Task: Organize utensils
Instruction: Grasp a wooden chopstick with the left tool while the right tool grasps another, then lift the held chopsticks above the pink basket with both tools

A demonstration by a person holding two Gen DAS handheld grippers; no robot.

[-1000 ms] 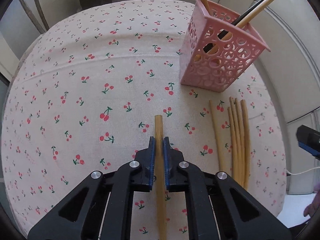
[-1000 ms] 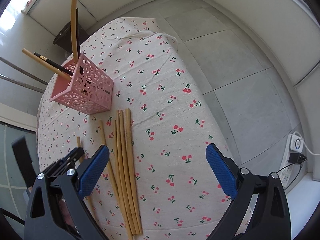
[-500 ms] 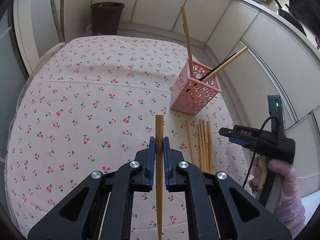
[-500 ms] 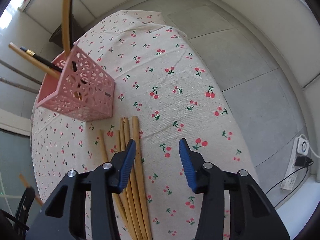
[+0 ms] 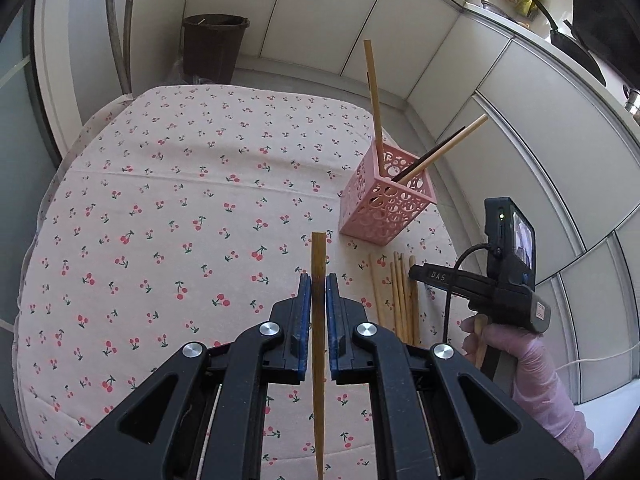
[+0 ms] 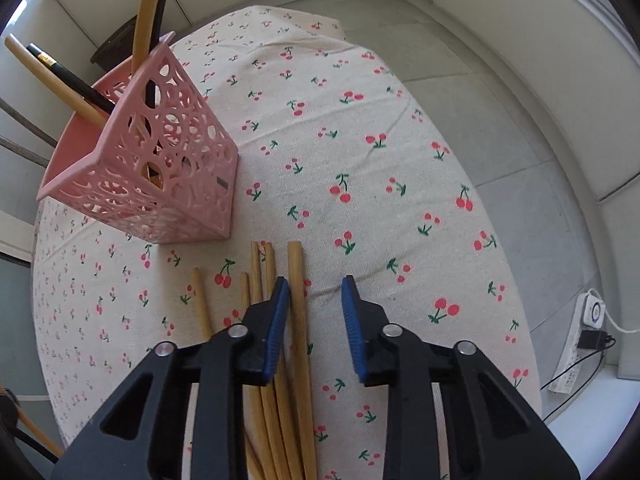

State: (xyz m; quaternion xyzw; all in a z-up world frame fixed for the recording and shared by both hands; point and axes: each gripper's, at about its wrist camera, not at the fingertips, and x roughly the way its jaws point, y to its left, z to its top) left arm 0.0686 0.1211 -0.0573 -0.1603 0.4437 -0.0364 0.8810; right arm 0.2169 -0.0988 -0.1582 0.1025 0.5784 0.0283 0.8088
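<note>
The left gripper (image 5: 319, 300) pinches one wooden chopstick (image 5: 319, 320) between its blue fingers (image 5: 305, 320), holding it above the bench (image 5: 160, 200). Five loose chopsticks (image 6: 298, 320) lie side by side on the bench just beside the pink holder (image 6: 160, 168), a perforated square basket. The holder stands upright and contains two wooden sticks and one black stick, all leaning. The right gripper (image 6: 314, 312) hovers low over the loose group with its fingers spread and its left finger over the rightmost stick; contact cannot be determined. In the left wrist view, the right gripper body bears the lettering "DAS". The bench carries a cherry-print cloth (image 6: 360, 160). A dark bin (image 5: 214, 48) stands on the floor beyond the bench.
</note>
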